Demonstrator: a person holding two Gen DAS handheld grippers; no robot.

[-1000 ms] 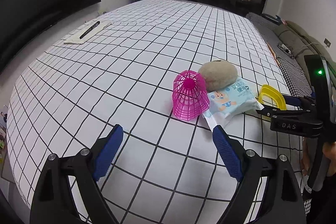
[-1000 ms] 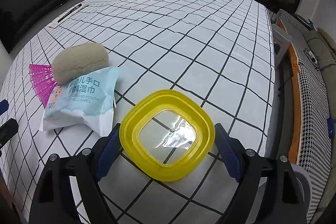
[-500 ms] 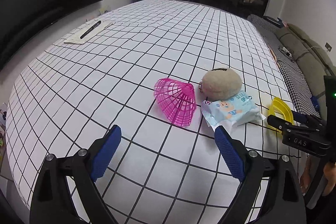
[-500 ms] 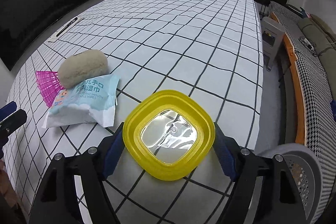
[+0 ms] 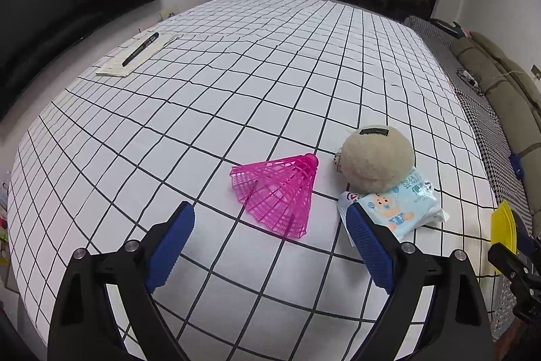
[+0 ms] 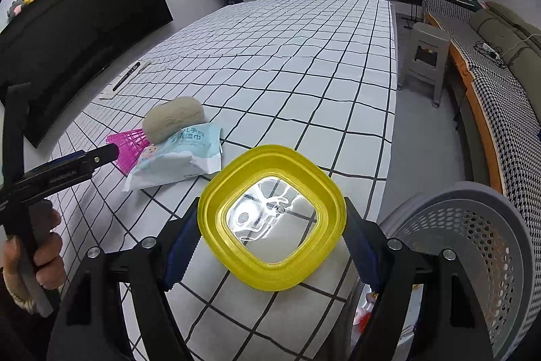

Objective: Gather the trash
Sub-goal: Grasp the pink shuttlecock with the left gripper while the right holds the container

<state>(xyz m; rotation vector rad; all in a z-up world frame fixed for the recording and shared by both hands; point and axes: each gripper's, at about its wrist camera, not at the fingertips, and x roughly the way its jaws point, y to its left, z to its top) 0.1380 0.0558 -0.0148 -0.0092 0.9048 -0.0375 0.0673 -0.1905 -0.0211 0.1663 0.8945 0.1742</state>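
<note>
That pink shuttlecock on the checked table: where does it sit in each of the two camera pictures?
Left wrist view: the pink shuttlecock lies near the middle, just ahead of the open blue fingers.
Right wrist view: it peeks out at left, mostly hidden behind the wipes pack.
Shared landmark: the beige plush ball resting on that pack.

The grey basket (image 6: 473,225) is cut off, its contents mostly hidden.

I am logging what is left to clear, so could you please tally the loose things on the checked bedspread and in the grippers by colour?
Pink: 1, the shuttlecock
Beige: 1, the plush pouch
Light blue: 1, the wet wipes pack
Yellow: 1, the lid between the right gripper's fingers
Black: 1, the pen
White: 1, the paper under the pen
Total: 6
</note>
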